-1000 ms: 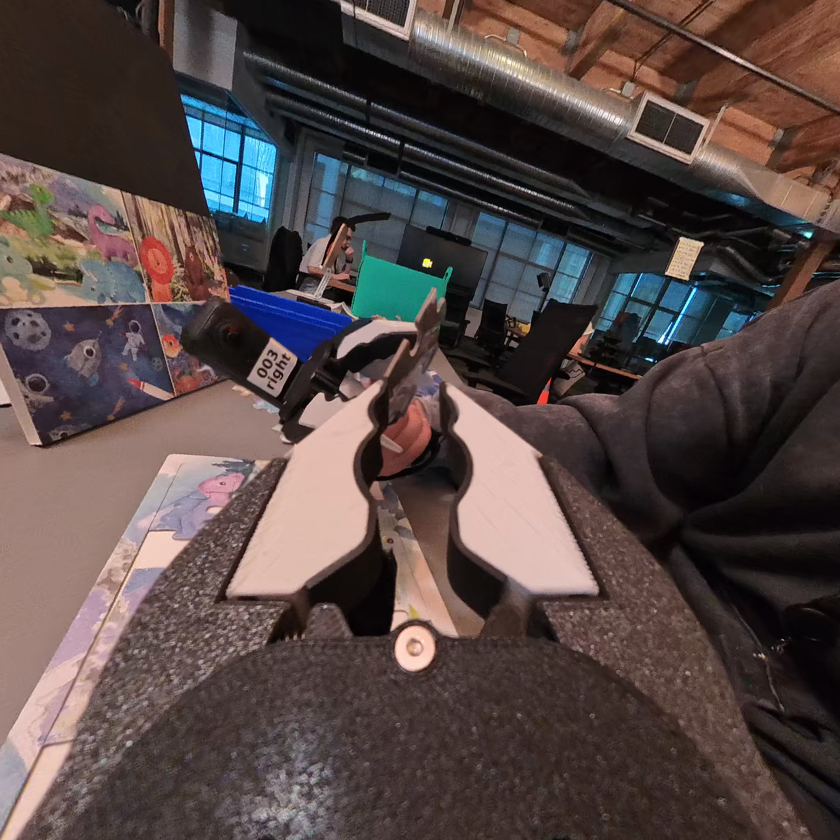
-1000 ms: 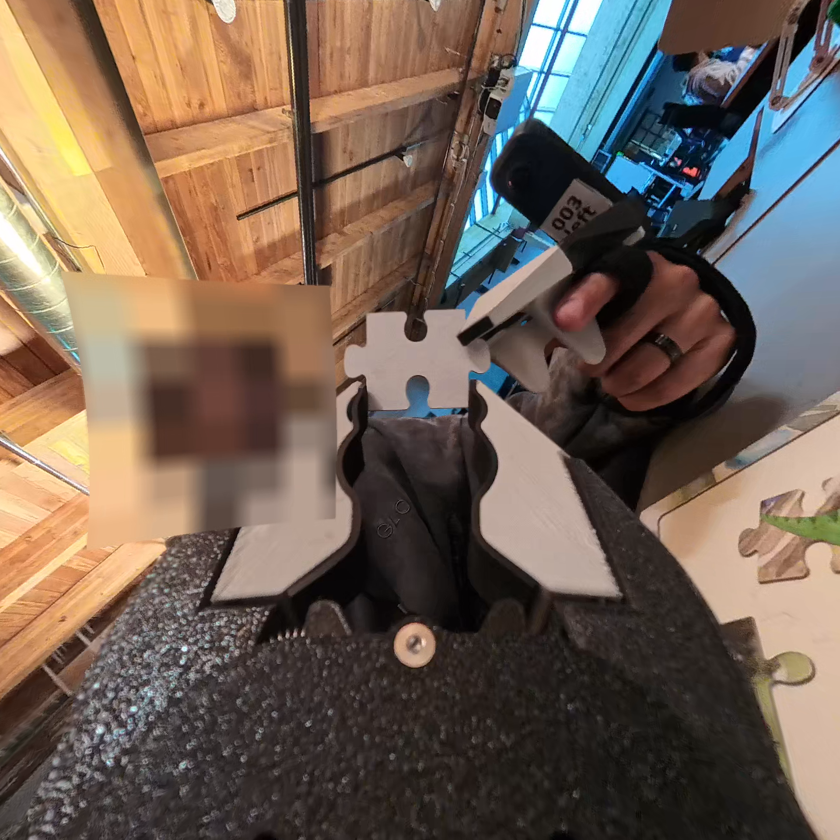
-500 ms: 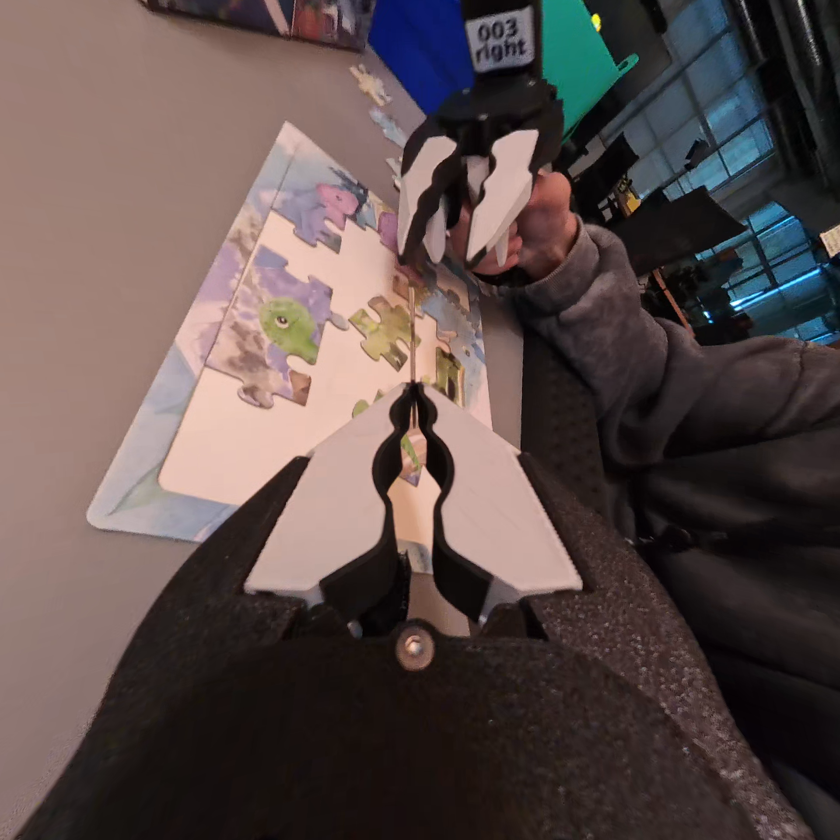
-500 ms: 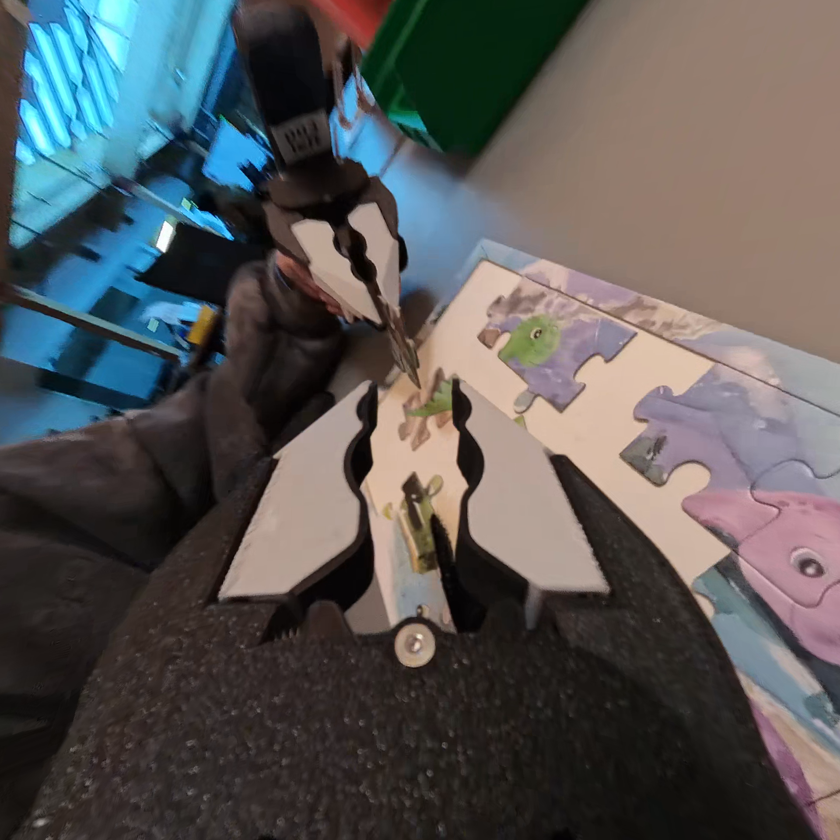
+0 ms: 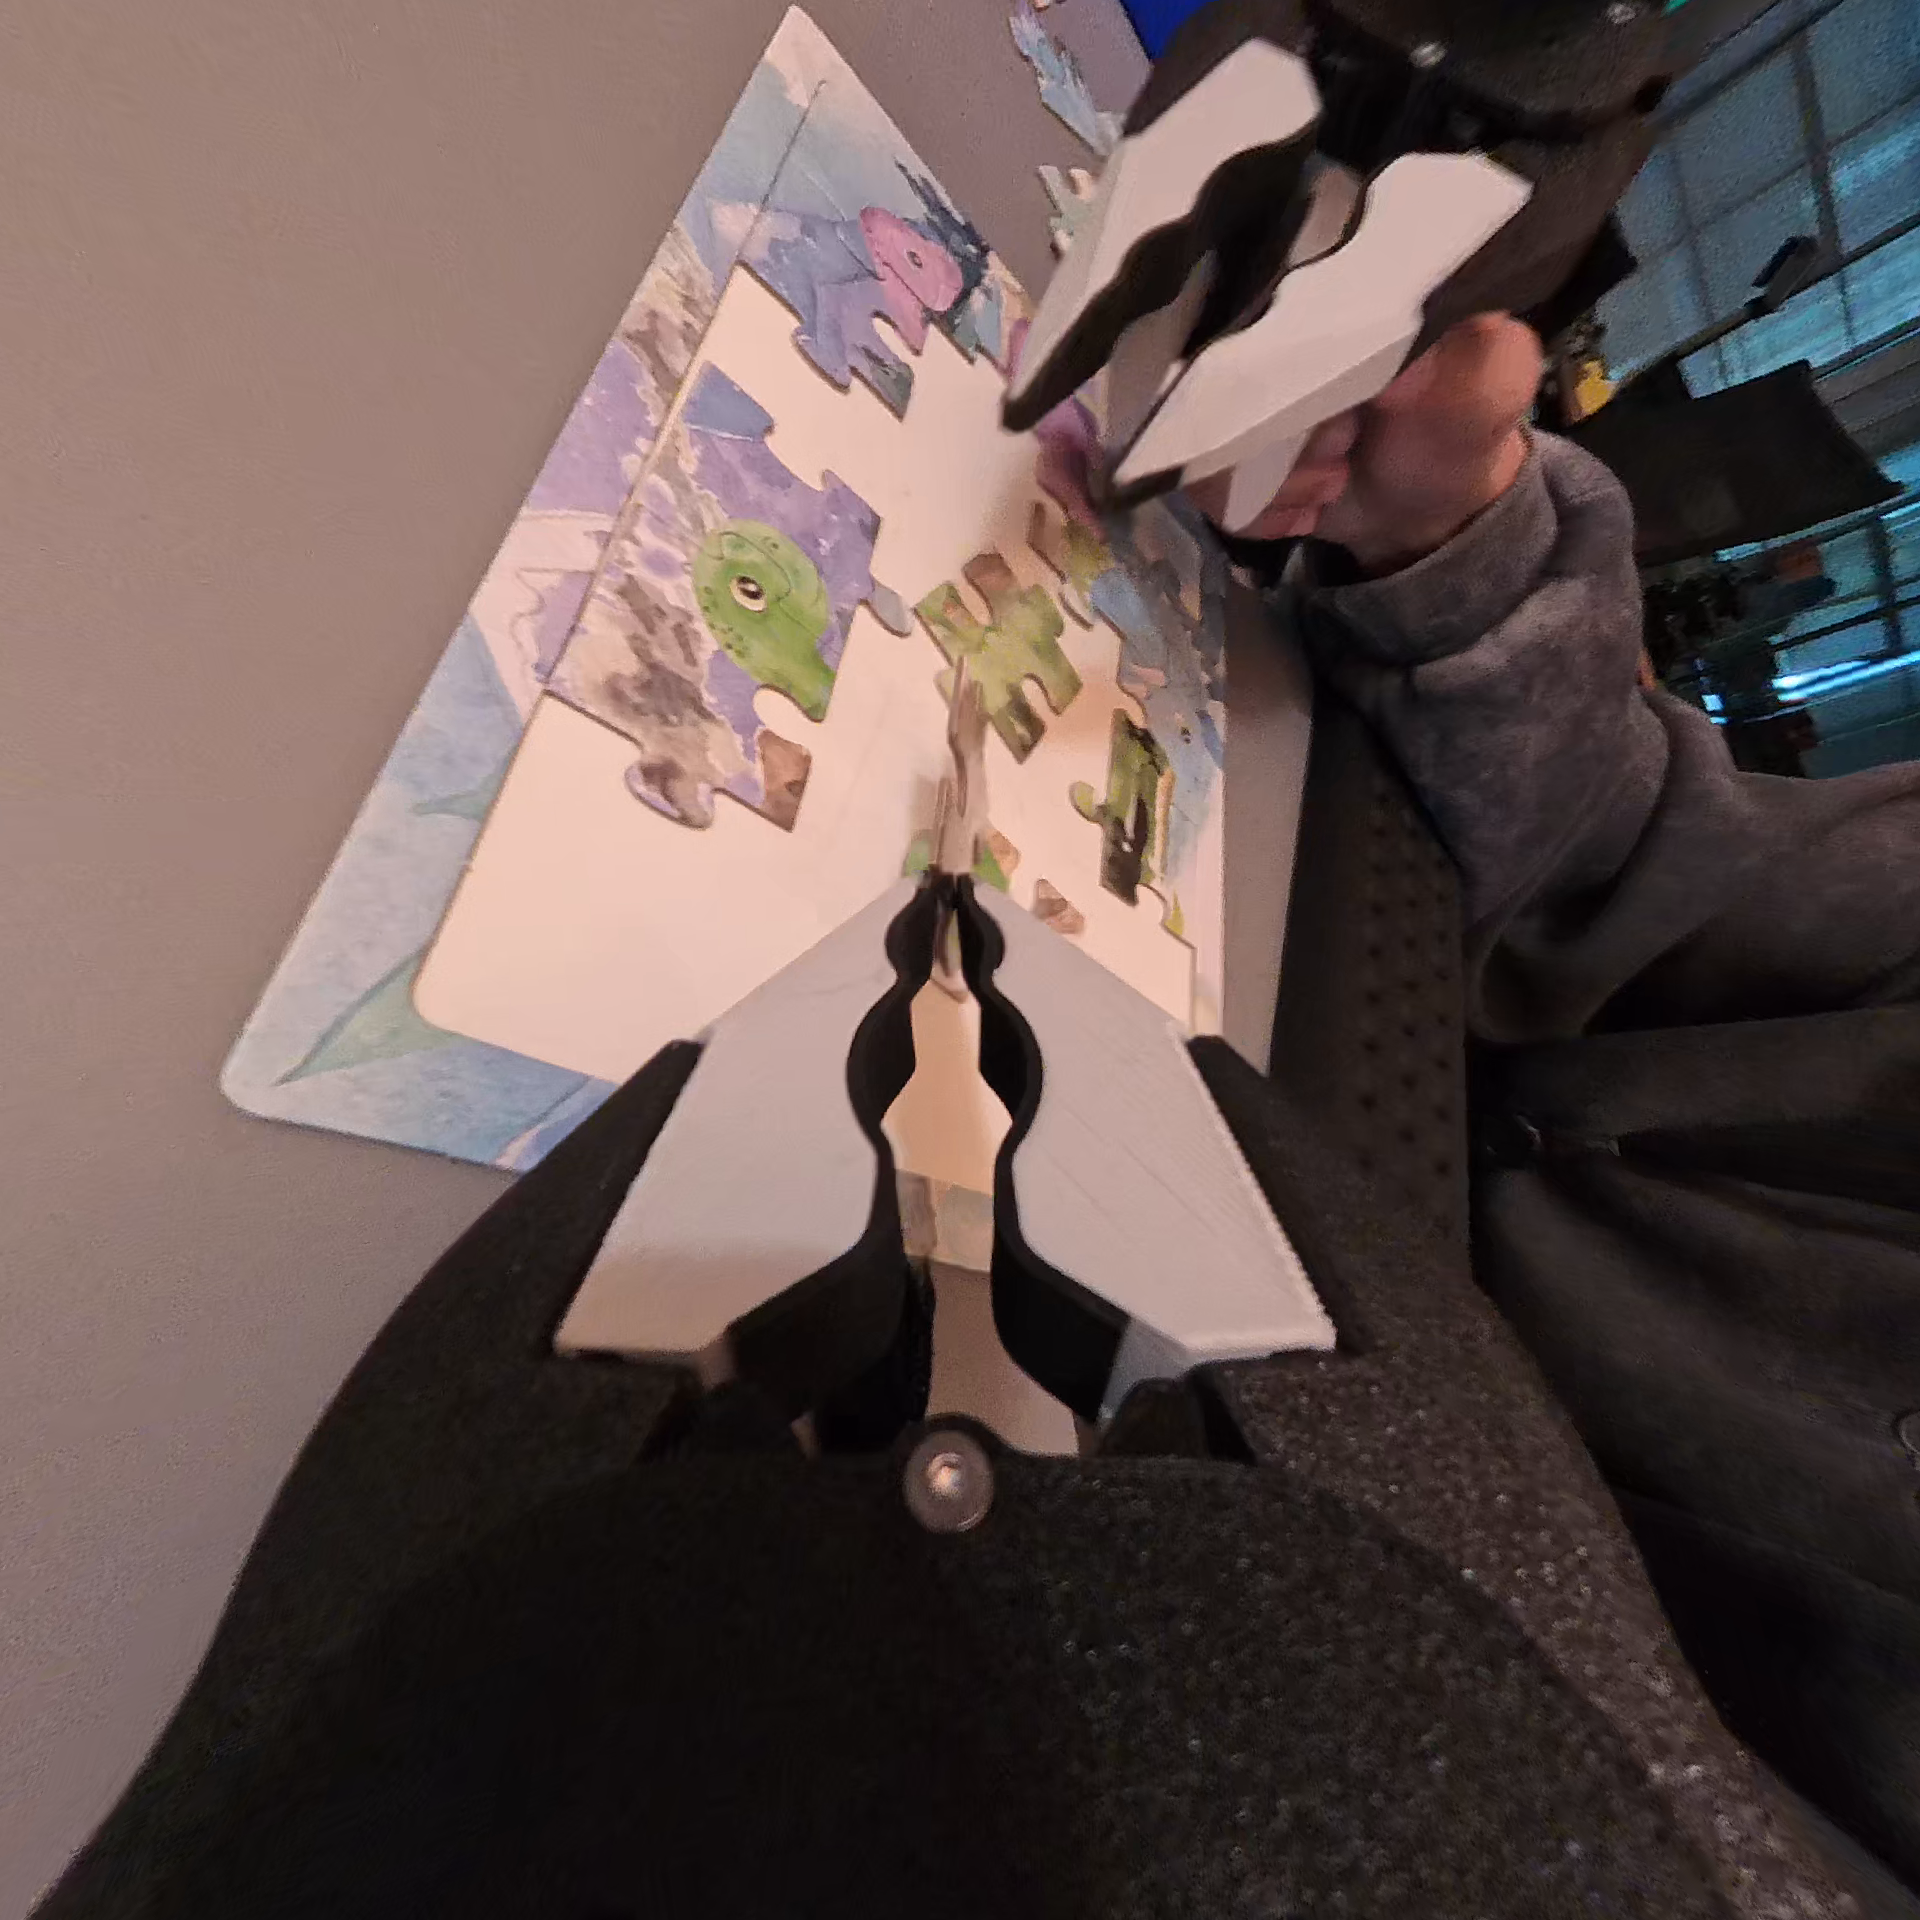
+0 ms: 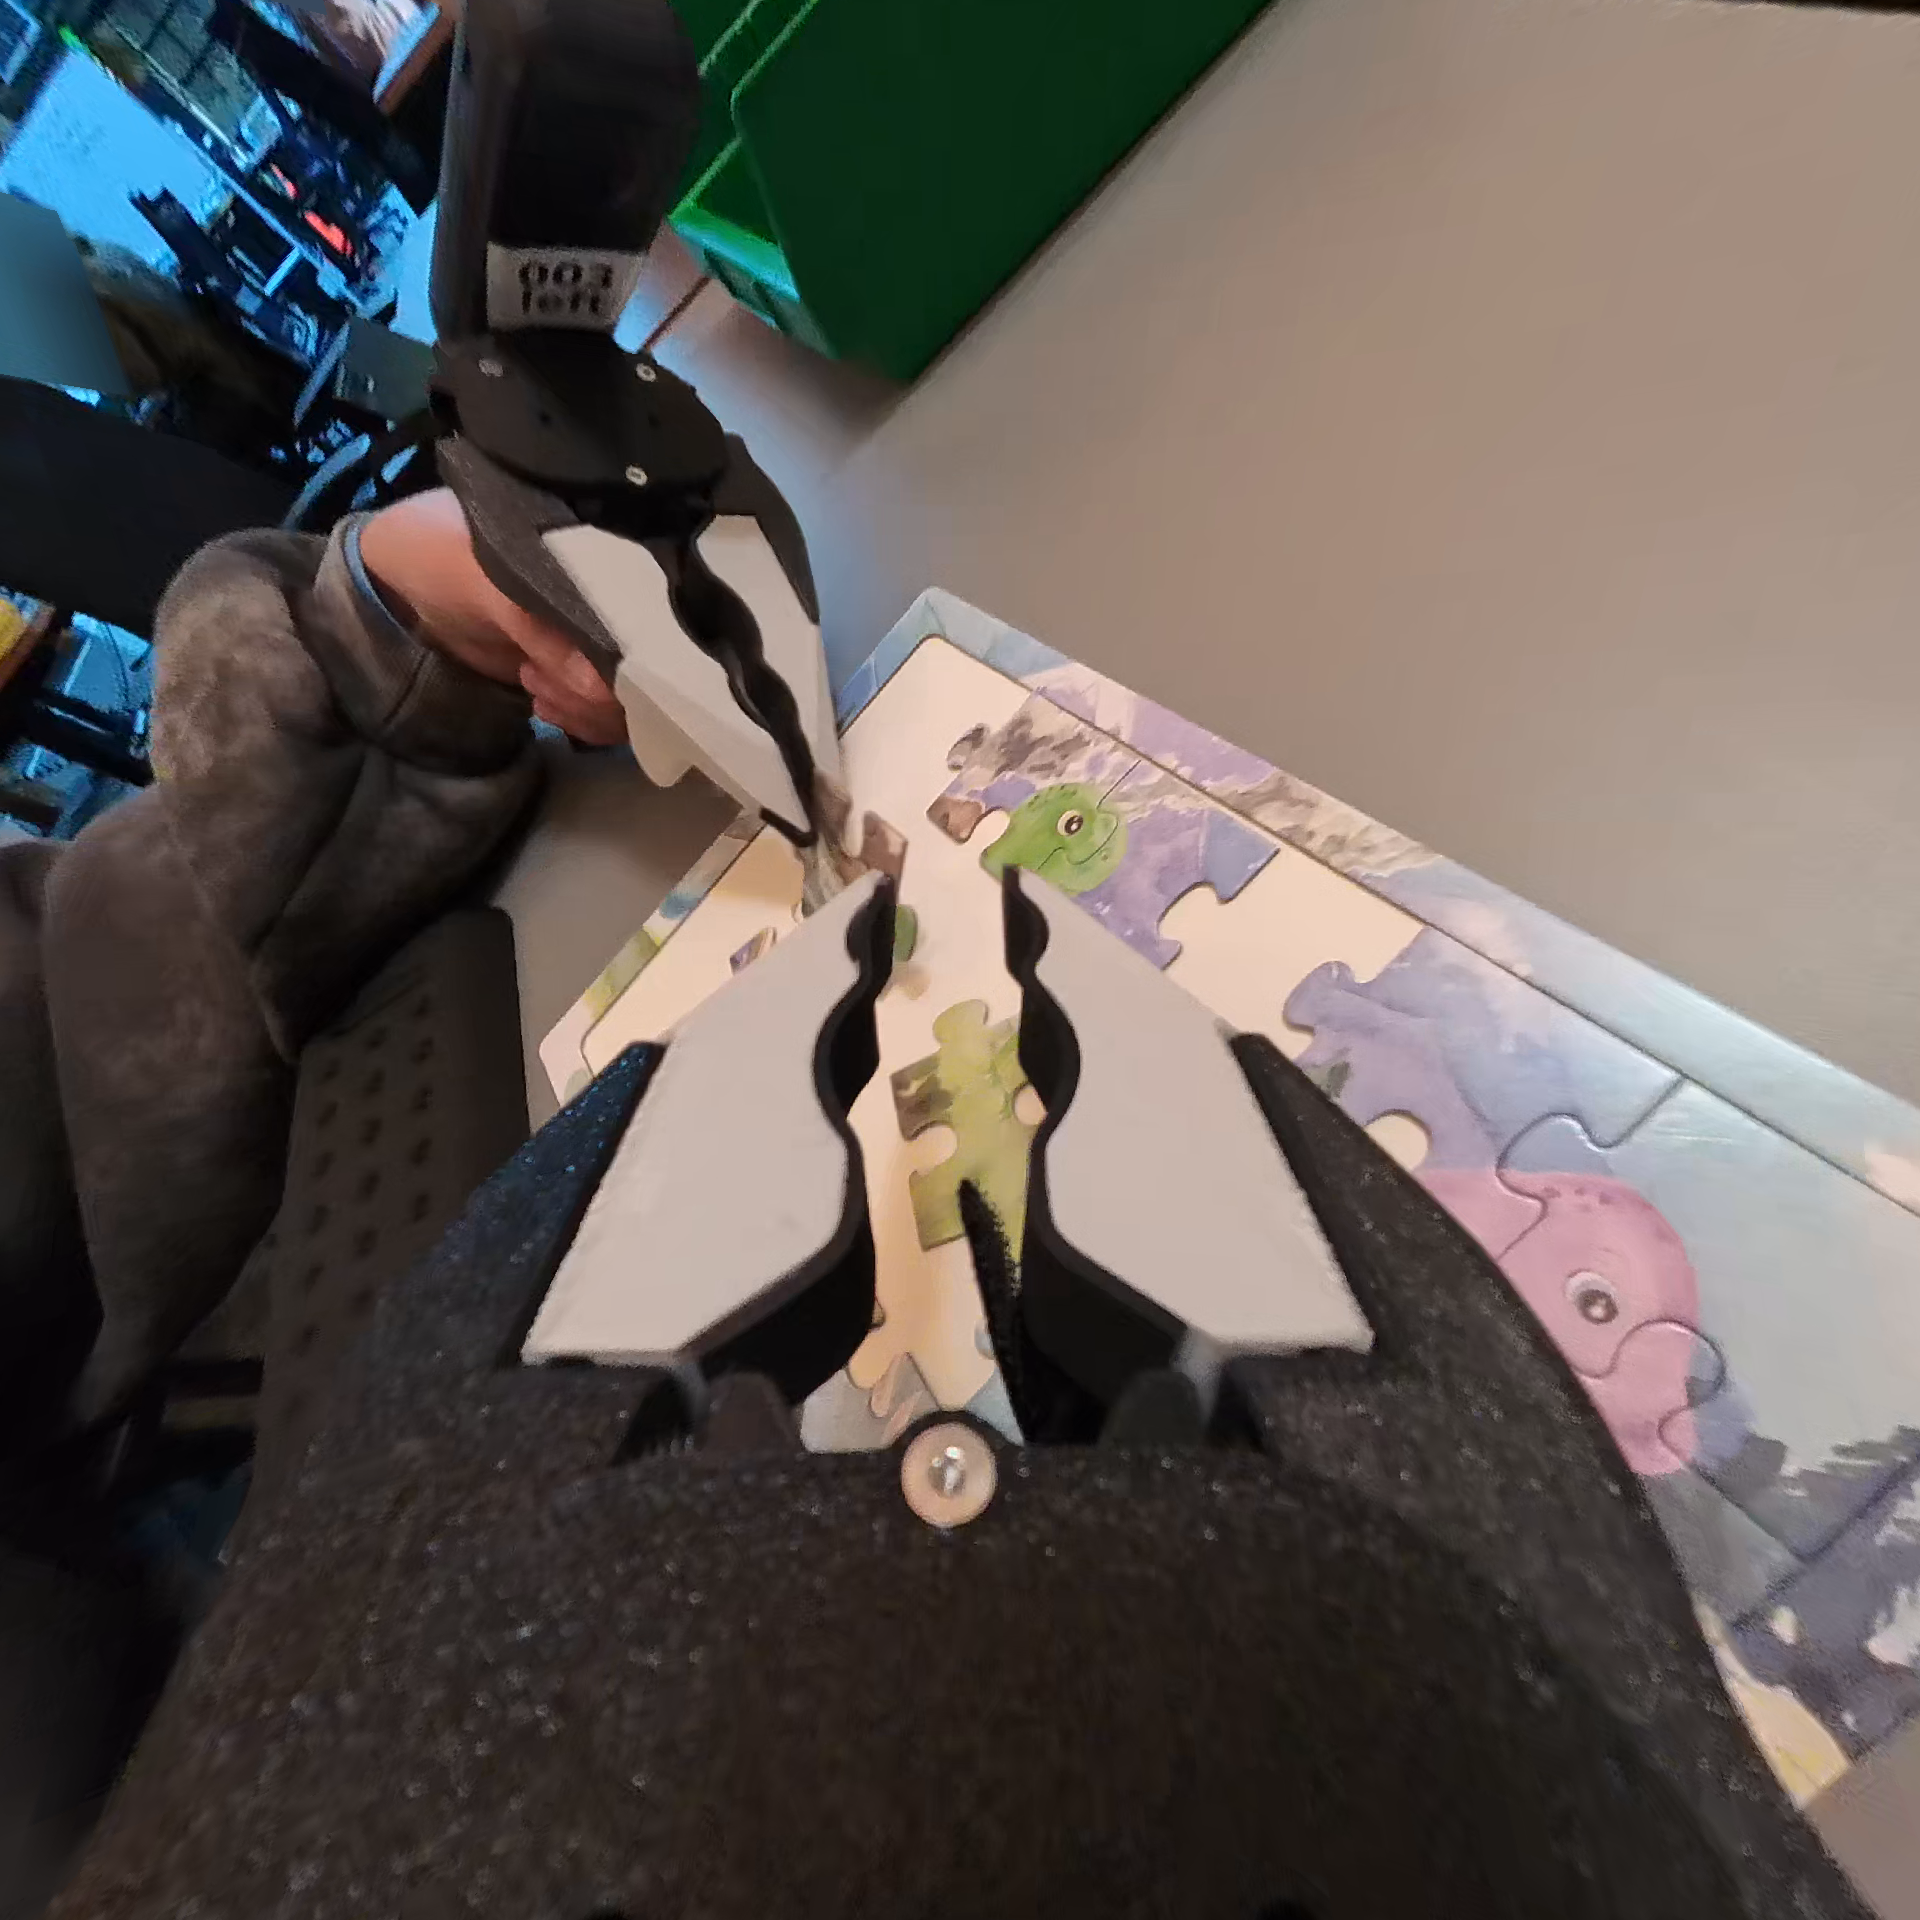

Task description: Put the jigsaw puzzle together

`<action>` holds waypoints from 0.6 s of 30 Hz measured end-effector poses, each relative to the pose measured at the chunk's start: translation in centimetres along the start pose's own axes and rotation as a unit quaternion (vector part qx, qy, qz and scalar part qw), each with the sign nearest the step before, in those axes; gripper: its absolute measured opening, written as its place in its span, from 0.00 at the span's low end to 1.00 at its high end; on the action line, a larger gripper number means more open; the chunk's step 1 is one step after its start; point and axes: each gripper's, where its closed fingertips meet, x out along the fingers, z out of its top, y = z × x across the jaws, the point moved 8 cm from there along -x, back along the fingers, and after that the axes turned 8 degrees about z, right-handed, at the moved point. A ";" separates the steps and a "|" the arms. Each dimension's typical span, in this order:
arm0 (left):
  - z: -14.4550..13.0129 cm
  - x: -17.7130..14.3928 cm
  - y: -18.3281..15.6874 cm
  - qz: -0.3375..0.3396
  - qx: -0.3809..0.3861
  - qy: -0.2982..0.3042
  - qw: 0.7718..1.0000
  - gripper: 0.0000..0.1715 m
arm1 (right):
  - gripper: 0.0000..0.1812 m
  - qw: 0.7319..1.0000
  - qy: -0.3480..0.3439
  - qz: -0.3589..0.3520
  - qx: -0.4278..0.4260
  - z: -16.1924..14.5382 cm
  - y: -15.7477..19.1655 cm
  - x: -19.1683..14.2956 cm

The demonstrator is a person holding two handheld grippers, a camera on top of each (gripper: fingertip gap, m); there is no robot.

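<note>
Both hand-held grippers dropped toward puzzle board [image 5: 343,1039]

My left gripper [image 5: 948,894]: matt white plastic fingers [image 5: 769,1132], black rubbery liners, grainy black foam-like body, shiny metal screw [image 5: 943,1477]. Puzzle tray [image 5: 343,1039] is printed cardboard (slight sheen). Table [image 5: 208,416] smooth matt grey. Sleeve [image 5: 1538,727] soft grey fleece.

puzzle board [image 6: 1558,862] cropped (right edge), piece [image 5: 961,769] edge-on

Pale grey fingers [image 5: 769,1132] with wavy black pads, a speckled black body, a silver screw [image 5: 943,1477] and grey fleece sleeves [image 6: 301,727] were seen.
</note>
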 end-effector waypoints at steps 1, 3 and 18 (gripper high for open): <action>0.1 -0.1 0.2 0.009 0.002 -0.005 1.000 0.03 | 0.11 1.000 -0.005 0.002 0.005 0.1 -0.1 -0.2; 0.4 -0.3 0.4 0.009 -0.007 -0.024 1.000 0.01 | 0.11 1.000 -0.017 0.002 0.010 0.3 -0.1 -0.6; -0.1 0.2 -0.7 0.020 0.058 0.008 0.998 0.01 | 0.12 1.000 0.002 -0.011 0.017 -0.3 -0.7 -0.3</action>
